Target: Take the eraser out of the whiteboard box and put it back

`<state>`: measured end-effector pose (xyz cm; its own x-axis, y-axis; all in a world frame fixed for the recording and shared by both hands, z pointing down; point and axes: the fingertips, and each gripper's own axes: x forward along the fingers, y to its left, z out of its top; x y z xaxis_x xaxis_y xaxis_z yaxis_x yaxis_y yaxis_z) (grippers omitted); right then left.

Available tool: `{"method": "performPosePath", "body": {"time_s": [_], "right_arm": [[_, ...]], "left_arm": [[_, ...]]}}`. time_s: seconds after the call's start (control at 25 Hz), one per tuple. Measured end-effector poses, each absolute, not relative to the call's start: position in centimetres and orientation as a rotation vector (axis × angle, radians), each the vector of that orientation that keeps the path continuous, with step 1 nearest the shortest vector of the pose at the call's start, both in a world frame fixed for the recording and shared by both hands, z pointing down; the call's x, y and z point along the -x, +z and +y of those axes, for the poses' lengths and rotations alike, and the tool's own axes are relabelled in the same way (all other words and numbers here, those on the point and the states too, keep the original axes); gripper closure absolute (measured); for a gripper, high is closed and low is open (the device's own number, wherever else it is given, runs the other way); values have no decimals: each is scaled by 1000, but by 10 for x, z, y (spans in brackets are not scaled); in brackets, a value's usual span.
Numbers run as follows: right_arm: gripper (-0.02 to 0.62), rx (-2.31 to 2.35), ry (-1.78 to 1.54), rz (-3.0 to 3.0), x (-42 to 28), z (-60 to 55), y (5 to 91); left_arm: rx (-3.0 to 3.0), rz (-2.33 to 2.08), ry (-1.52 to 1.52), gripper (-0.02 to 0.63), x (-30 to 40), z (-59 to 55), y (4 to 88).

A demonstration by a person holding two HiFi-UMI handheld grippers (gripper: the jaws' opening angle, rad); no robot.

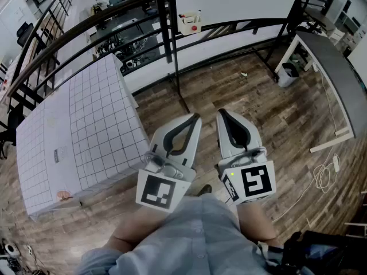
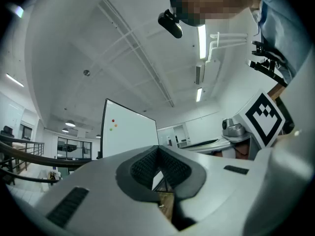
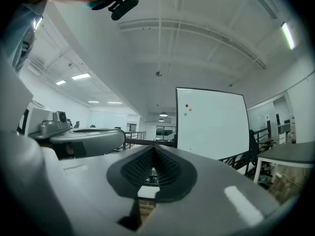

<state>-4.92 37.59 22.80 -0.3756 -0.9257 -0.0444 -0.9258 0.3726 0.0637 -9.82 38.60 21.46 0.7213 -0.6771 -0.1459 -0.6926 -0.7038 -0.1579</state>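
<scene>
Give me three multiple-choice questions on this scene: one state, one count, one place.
1. The left gripper and right gripper are:
A both shut
B both wide open
C one open, one shut

2. Coloured dots on the whiteboard:
A one
B three
C six

3. The box is:
A on the whiteboard
B in the left gripper
C in the right gripper

Answers:
1. A, each gripper's jaws meet with nothing between.
2. B, one red, one orange, one green.
3. A, it hangs at the whiteboard's lower corner.
</scene>
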Motion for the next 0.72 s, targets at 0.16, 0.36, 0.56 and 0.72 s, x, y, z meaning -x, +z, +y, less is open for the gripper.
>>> {"method": "performPosePath", "body": {"time_s": [0.16, 0.36, 0.56, 0.72], "right_arm": [[595, 1748, 119, 2604, 44, 375, 228], [595, 1737, 111, 2599, 36, 372, 228], [595, 1702, 73, 2611, 26, 371, 229], [594, 1656, 43, 2629, 13, 372, 230]], "left_arm": [[2725, 1098, 110, 607, 92, 385, 215], [2722, 1100, 90, 607, 84, 382, 216], [2722, 1094, 68, 607, 70, 381, 217], [2716, 1089, 36, 607, 53, 382, 219]]}}
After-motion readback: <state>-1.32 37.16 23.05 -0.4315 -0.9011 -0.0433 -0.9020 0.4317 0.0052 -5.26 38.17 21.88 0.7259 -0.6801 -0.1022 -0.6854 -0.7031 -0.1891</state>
